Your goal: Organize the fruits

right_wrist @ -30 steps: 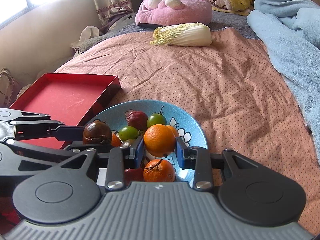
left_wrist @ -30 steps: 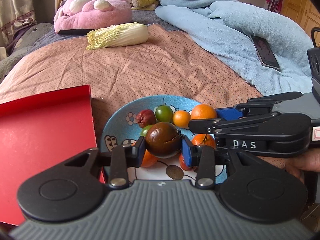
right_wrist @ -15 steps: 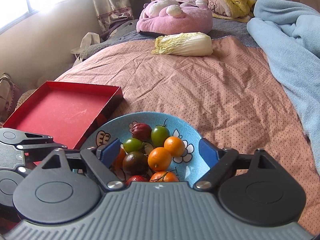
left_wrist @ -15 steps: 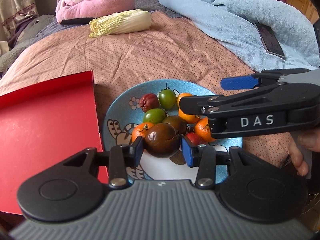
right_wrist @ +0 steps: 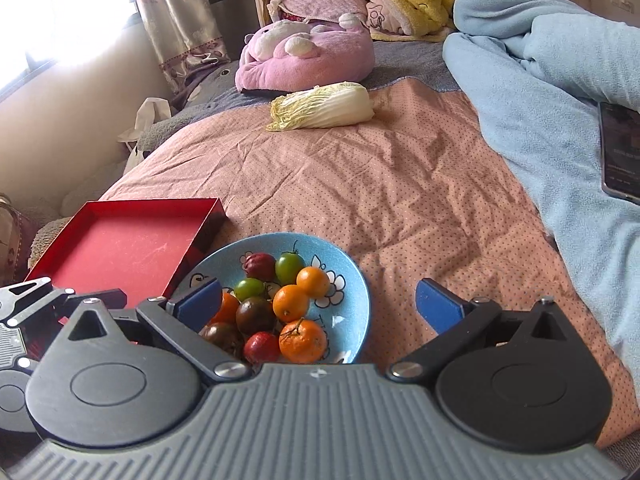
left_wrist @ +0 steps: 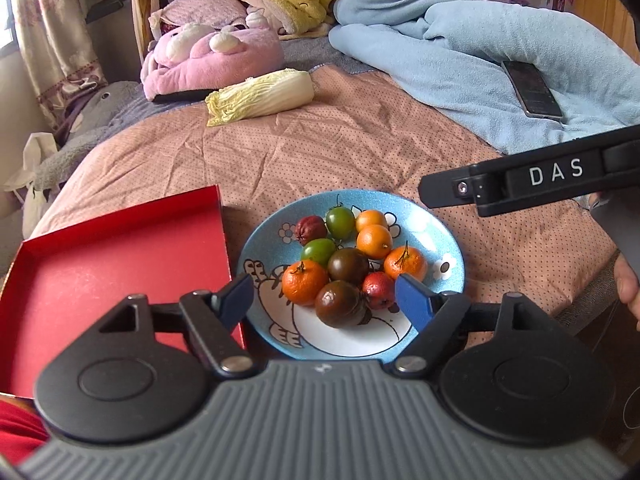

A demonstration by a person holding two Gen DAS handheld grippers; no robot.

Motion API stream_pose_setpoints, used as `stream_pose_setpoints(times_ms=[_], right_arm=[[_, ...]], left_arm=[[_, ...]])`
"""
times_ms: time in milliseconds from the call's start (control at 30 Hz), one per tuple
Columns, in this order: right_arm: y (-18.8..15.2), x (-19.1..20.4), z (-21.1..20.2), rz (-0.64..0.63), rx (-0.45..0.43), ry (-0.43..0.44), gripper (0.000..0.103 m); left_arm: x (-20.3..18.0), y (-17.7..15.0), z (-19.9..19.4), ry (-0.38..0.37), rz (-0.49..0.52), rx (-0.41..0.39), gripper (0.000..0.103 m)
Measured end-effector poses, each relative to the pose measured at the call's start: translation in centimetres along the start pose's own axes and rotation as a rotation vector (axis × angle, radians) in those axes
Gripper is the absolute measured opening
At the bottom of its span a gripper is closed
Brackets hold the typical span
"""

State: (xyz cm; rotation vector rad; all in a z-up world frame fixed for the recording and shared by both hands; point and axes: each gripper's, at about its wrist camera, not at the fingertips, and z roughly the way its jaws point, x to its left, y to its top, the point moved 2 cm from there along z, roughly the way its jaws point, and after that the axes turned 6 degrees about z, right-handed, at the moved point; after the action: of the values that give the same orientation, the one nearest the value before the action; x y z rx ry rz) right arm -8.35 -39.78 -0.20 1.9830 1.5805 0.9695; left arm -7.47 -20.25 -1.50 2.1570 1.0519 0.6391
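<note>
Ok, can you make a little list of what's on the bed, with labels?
bowl: blue plate on the pink bedspread, holding small fruits
fruits: orange, green, red and dark ones, e.g. dark fruit
tray: red tray beside the plate, nothing in it
cabbage: cabbage farther back
left gripper: opening, holding nothing
right gripper: opening, holding nothing

We see soft daylight from the window (right_wrist: 60, 16) at far left, which is blown out to white in the right wrist view. Shadows are faint, the bed (right_wrist: 380, 184) stays sharp, and the fisheye bends the edges and darkens corners.
</note>
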Motion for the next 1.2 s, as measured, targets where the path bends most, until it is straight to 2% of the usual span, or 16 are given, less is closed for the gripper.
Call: stream_pose_setpoints(times_ms=[200,367,700,1200], right_arm=[[-1.6,-1.4,-1.9,-0.004,0.046,-0.014,0.103],[-3.1,-1.5,-2.5,-0.008,0.090,-0.006,0.103],[-4.6,0.1,-2.1,-0.045,0.161,0.024,0.103],[-5.3,-0.1,-1.5,-0.087,0.187,-0.027,0.103]], left_arm=[[0.5,0.2,-2.6,0.061,-0.040,-0.045,0.080],[0.8,-0.3,-4.6,0.115,-0.067,-0.117,0.080],[0.6,-0.6,-5.3,0.101,-0.087,-0.159,0.080],[0.9,-0.7,-4.8,0.067,-0.114,-0.140,0.080]])
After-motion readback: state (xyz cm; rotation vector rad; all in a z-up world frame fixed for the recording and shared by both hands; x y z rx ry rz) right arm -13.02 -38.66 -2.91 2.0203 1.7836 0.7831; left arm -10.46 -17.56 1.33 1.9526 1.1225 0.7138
